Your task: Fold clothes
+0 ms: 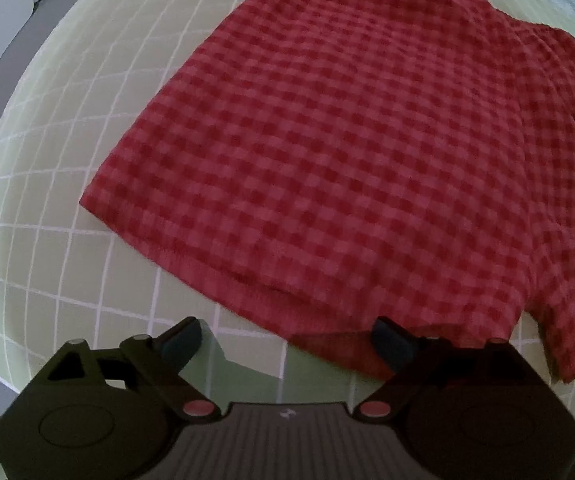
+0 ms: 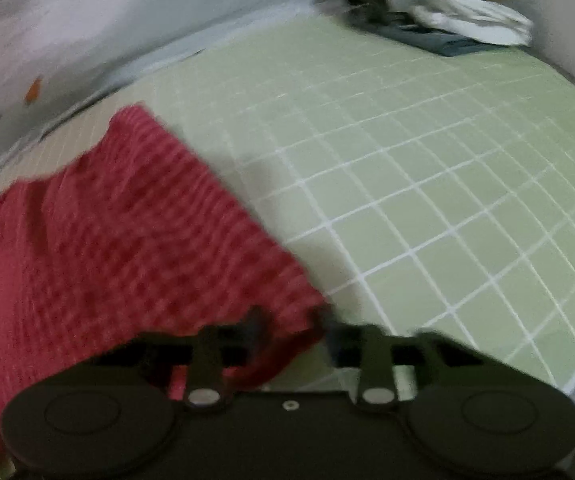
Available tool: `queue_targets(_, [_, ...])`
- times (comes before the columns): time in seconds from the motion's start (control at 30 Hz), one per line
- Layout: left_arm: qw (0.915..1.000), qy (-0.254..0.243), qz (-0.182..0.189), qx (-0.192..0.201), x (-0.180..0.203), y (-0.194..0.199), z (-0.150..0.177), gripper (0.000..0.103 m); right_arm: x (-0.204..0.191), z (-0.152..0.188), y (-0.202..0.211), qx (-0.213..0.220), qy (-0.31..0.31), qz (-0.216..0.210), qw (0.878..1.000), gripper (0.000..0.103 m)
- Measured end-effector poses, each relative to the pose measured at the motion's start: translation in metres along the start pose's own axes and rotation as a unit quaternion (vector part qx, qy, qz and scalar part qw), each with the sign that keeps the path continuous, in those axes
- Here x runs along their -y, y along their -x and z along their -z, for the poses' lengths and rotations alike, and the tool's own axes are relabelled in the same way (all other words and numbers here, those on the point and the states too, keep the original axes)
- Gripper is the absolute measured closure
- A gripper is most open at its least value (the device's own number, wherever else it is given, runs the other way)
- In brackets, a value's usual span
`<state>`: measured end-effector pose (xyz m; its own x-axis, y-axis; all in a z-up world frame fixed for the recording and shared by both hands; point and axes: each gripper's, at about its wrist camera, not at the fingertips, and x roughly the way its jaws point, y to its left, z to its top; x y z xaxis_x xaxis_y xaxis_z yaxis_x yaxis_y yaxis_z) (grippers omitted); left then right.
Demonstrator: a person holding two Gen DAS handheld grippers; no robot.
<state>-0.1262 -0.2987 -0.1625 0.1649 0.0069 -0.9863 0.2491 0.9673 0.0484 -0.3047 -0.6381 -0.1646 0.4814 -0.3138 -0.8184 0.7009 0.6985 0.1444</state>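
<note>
The left hand-held gripper has its fingers spread wide and grips nothing; it sits low over the near hem of the red checked garment, one finger over bare mat and the other at the hem's edge, where the cloth doubles into a small fold. The right hand-held gripper is harder to read. Its view is smeared with motion, its fingers stand fairly close together, and the garment's near corner bunches right at them, but I cannot tell whether the cloth is actually pinched or only lying between.

The garment lies spread flat on the pale green gridded mat that covers the desk, reaching from the near edge toward the far side. In the right view it fills the left half of the mat, with open grid to its right.

It looks like a thin, light woven or knit piece, wholly limp: I would expect it to sag and drag whenever lifted by one point, and to wrinkle if pushed. The stitched hem and its two near corners seem the sensible places to take hold, one gripper to each, so the edge travels evenly.

At the far corner of the mat sits a small pile of white and dark cloth, well apart from the red piece.
</note>
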Motion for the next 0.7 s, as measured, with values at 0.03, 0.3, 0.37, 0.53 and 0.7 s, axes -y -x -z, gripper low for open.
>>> queue_targets(0.03, [1.0,0.002,0.002,0.0,-0.002,0.0,0.003,0.009,-0.002,0.002,0.001,0.003,0.018,0.007,1.0,0.101])
queue_targets(0.3, [0.9974,0.067,-0.007,0.028,-0.044,0.017,0.008,0.009,-0.016,-0.01,0.009,0.021,0.075,0.094,0.993,0.058])
queue_targets(0.37, [0.9962,0.079,-0.011,0.036,-0.049,0.017,0.004,0.009,-0.025,-0.02,0.012,0.044,0.08,0.088,0.992,0.028])
queue_targets(0.53, [0.9925,0.106,-0.023,0.057,-0.059,0.016,-0.007,0.009,-0.06,-0.065,-0.005,0.077,0.106,-0.016,0.991,0.0])
queue_targets(0.7, [0.9899,0.122,-0.034,0.063,-0.067,0.011,-0.021,0.009,-0.1,-0.114,-0.052,0.077,0.1,-0.125,0.984,0.0])
